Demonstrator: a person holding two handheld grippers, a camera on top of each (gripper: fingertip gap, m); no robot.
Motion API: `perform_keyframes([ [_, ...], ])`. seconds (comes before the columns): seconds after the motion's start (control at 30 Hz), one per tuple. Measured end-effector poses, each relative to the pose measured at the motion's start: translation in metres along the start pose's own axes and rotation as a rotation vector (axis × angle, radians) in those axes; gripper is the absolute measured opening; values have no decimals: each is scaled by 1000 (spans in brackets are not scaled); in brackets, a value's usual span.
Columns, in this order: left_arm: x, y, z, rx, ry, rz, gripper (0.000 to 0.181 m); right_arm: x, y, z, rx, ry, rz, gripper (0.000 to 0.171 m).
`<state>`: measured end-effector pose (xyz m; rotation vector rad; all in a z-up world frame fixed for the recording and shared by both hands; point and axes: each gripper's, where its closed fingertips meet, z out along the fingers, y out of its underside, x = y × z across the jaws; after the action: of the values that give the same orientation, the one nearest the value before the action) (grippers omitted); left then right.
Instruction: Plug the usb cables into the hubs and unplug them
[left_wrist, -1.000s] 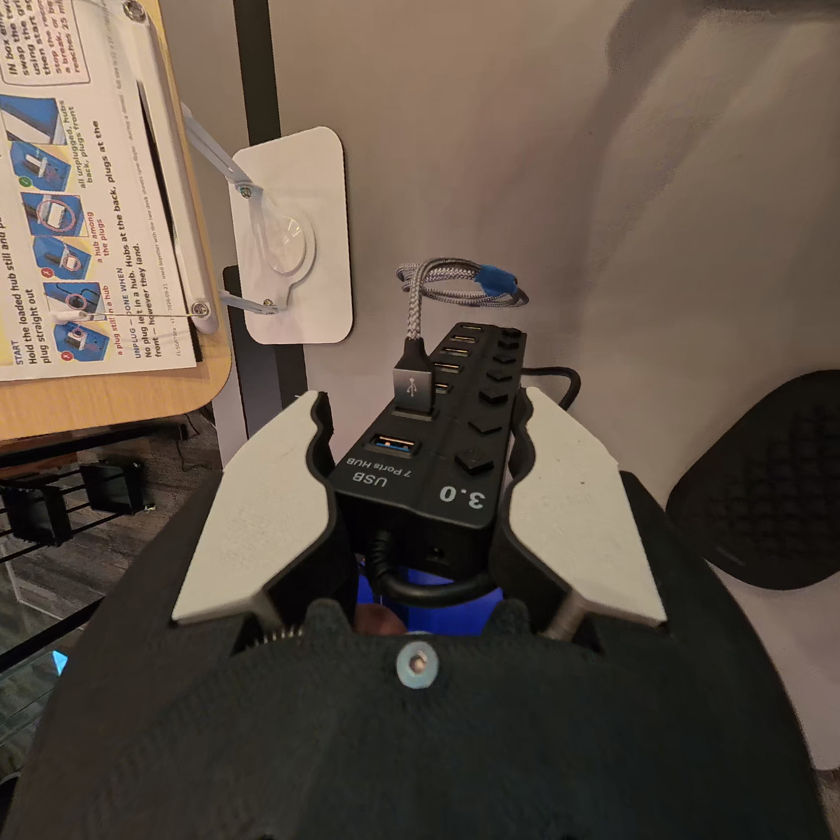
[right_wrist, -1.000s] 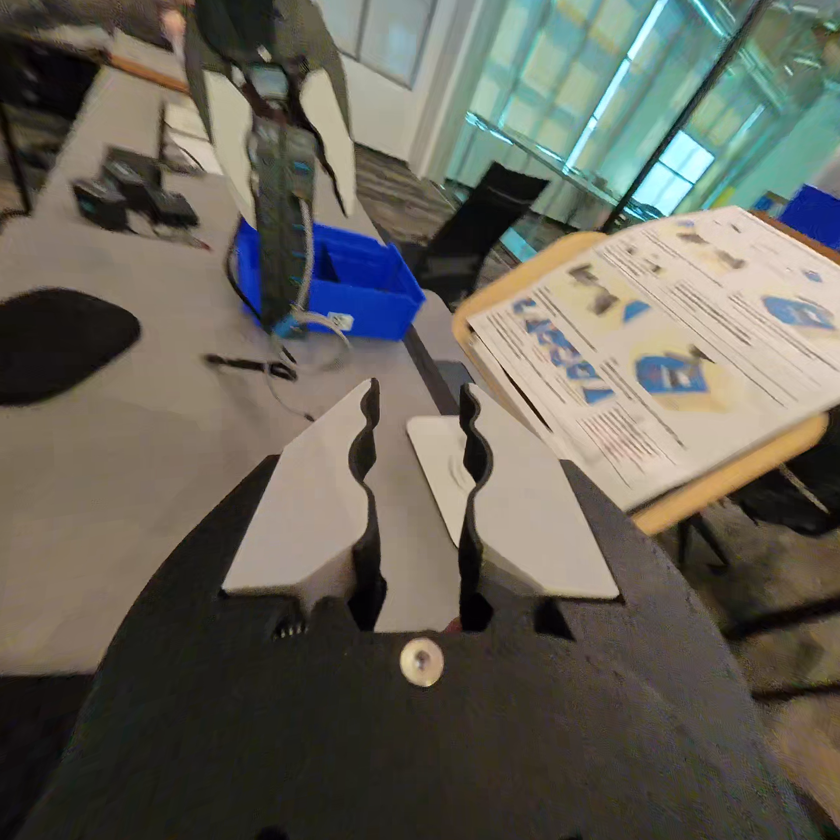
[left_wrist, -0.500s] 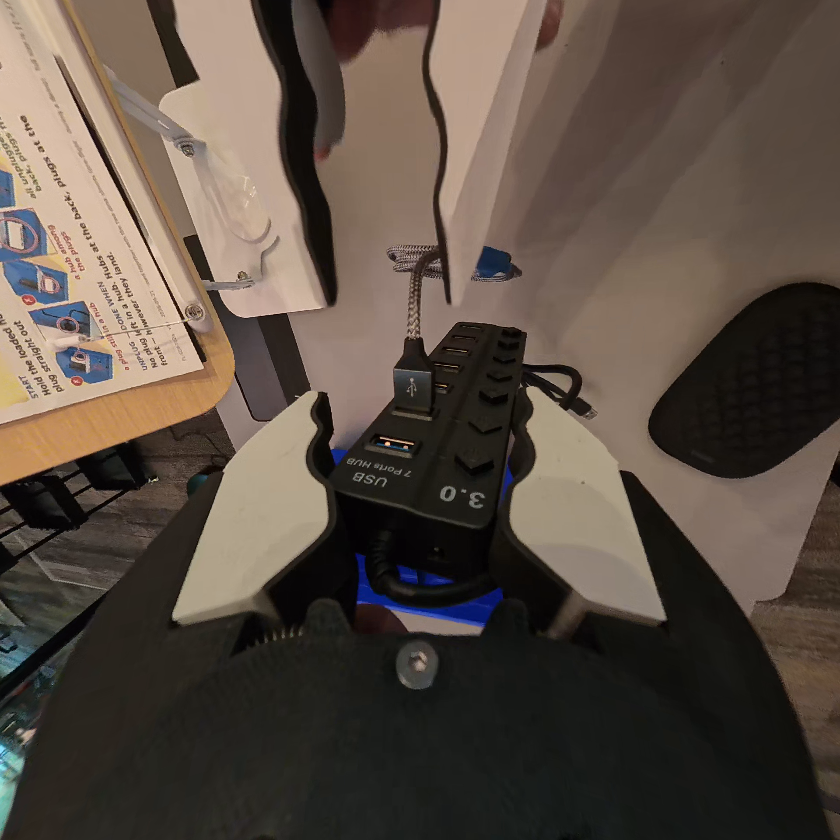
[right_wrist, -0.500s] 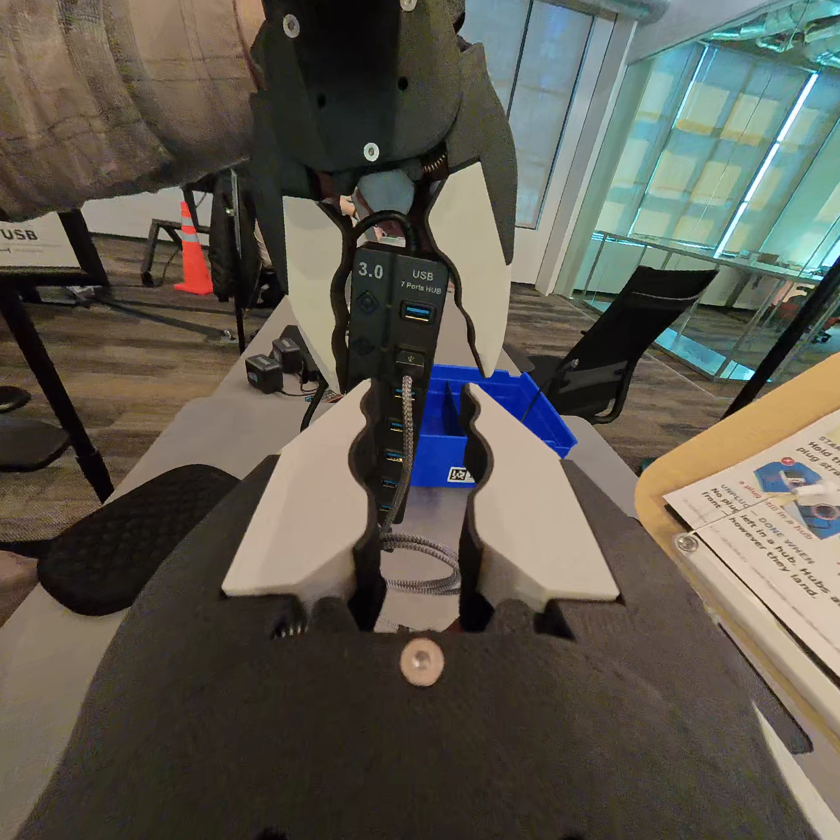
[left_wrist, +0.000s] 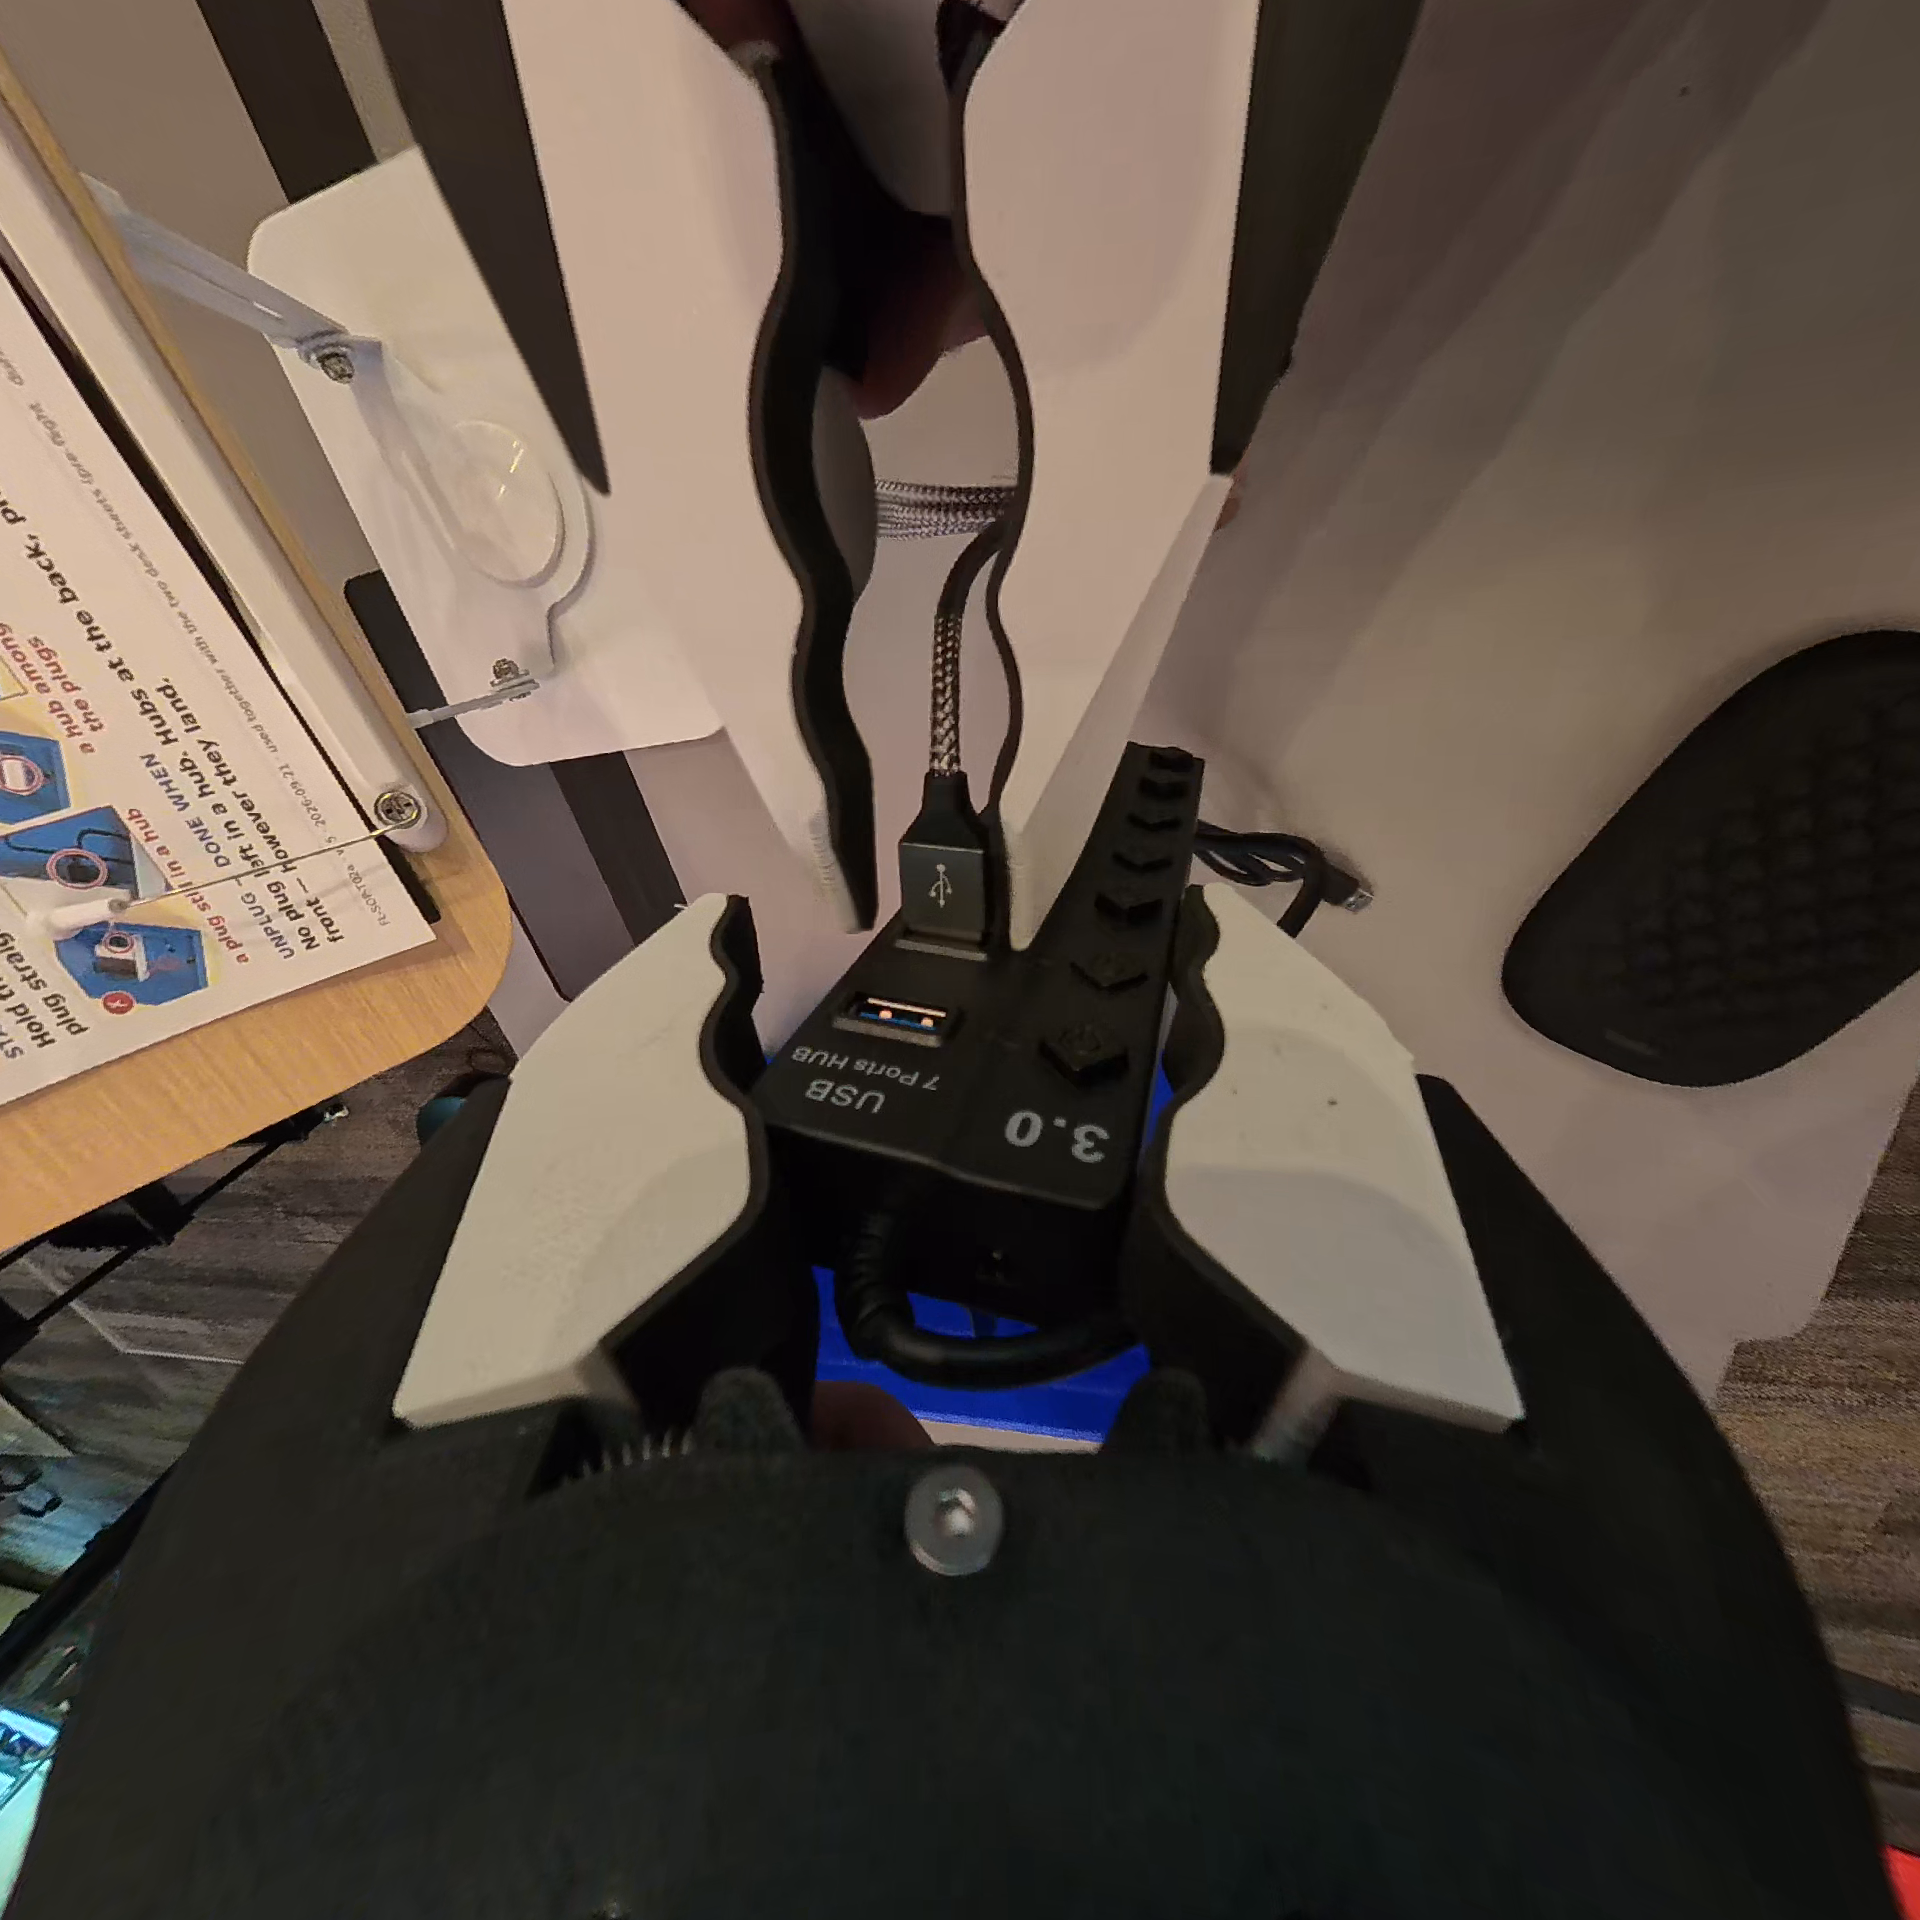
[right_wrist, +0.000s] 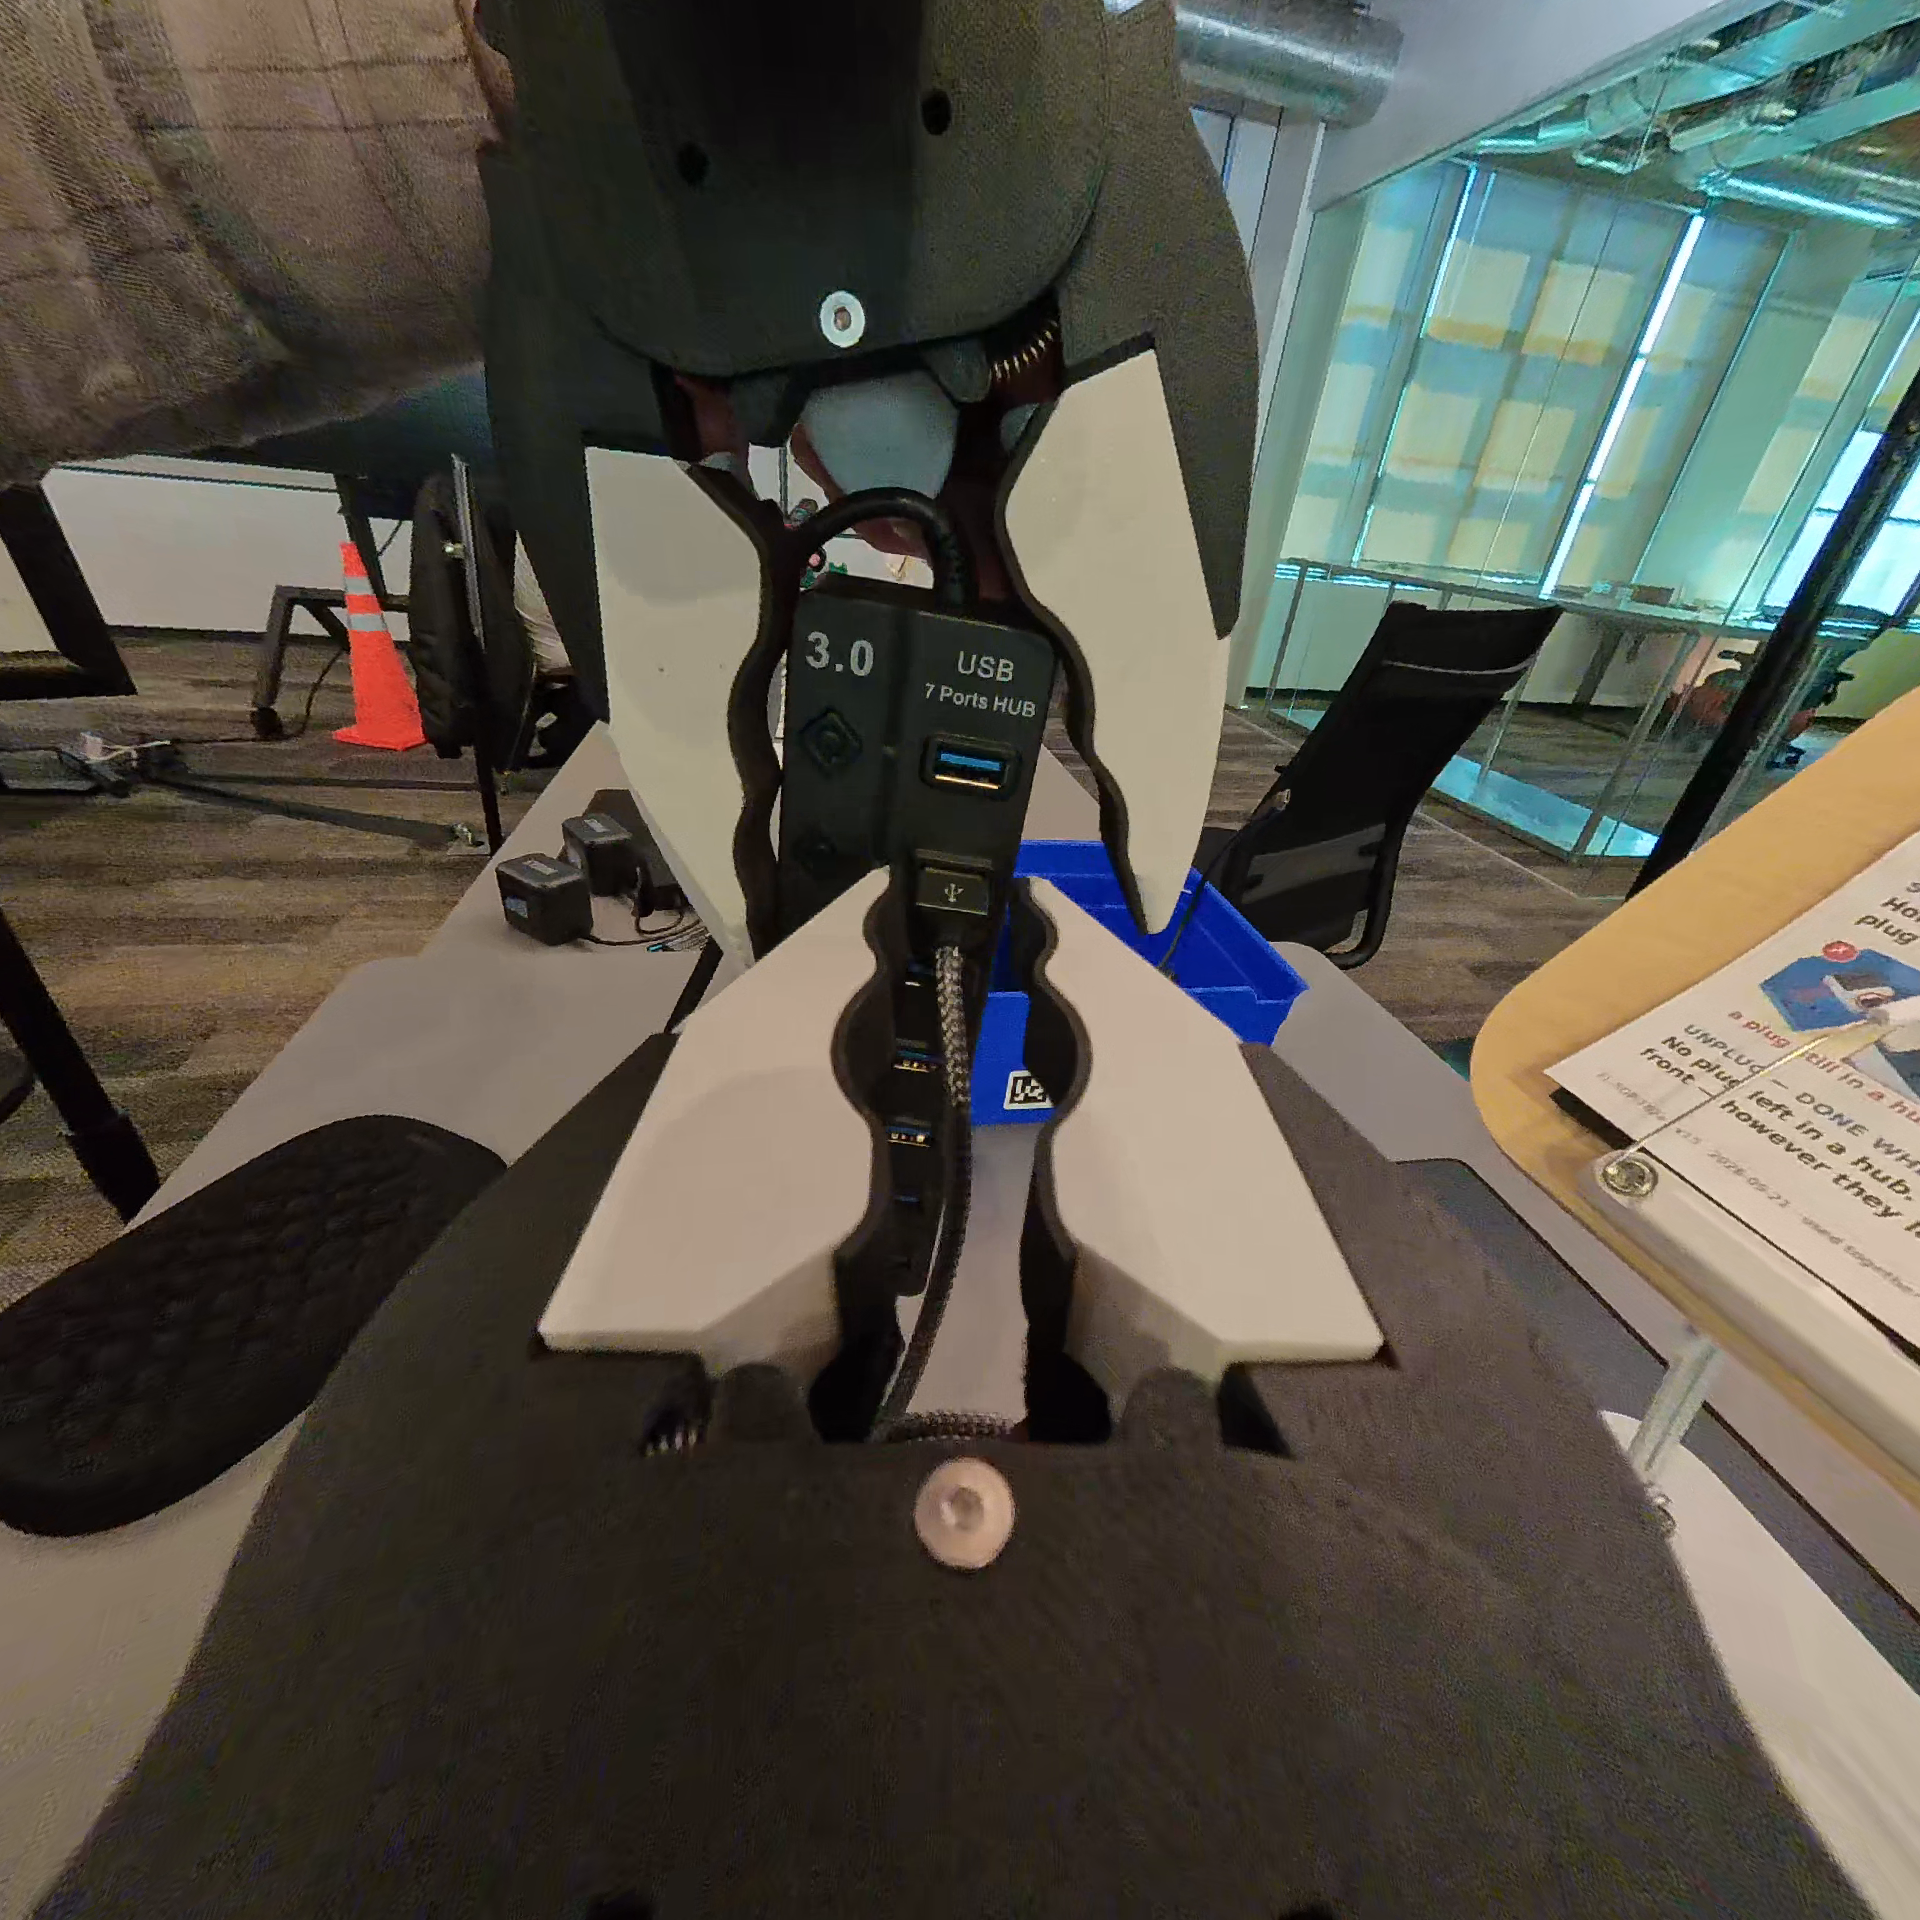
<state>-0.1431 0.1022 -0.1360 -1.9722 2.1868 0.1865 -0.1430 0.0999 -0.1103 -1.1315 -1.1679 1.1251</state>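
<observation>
My left gripper (left_wrist: 966, 920) is shut on a black seven-port USB hub (left_wrist: 1039, 1101) and holds it up above the table. A grey USB plug (left_wrist: 940, 883) on a braided cable (left_wrist: 951, 686) sits in the hub's second port. The first port is empty. My right gripper (right_wrist: 953, 894) faces the left gripper (right_wrist: 940, 920) head-on. Its fingers (right_wrist: 748, 1122) lie on either side of the plug (right_wrist: 951, 891), with the cable (right_wrist: 951, 1029) running back between them. A gap shows on both sides, so the jaws are open. The hub (right_wrist: 904, 727) stands upright in this view.
A blue bin (right_wrist: 1195, 966) sits on the grey table behind the hub. A black textured pad (left_wrist: 1714, 862) lies to one side. An instruction sheet on a wooden board (left_wrist: 156, 831) and its white stand base (left_wrist: 644, 665) are close by. A loose black cable (left_wrist: 1278, 873) lies on the table. My two grippers' fingertips are within a few centimetres of each other.
My right gripper has swung round from the table toward the hub and closed in until its fingers straddle the plug. Its jaw gap looks the same. My left gripper still holds the hub.
</observation>
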Motion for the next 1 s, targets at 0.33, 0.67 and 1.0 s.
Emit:
perform_keyframes([
  [0.33, -2, 5, 6, 26, -23, -7, 76, 1, 6, 4, 37, 7, 78, 12],
  [0.67, -7, 11, 7, 6, -56, -7, 76, 4, 7, 8, 34, 109, 23, 11],
  [1.0, -2, 8, 2, -4, -58, 24, 76, -1, 2, 3, 64, -60, 124, 12],
])
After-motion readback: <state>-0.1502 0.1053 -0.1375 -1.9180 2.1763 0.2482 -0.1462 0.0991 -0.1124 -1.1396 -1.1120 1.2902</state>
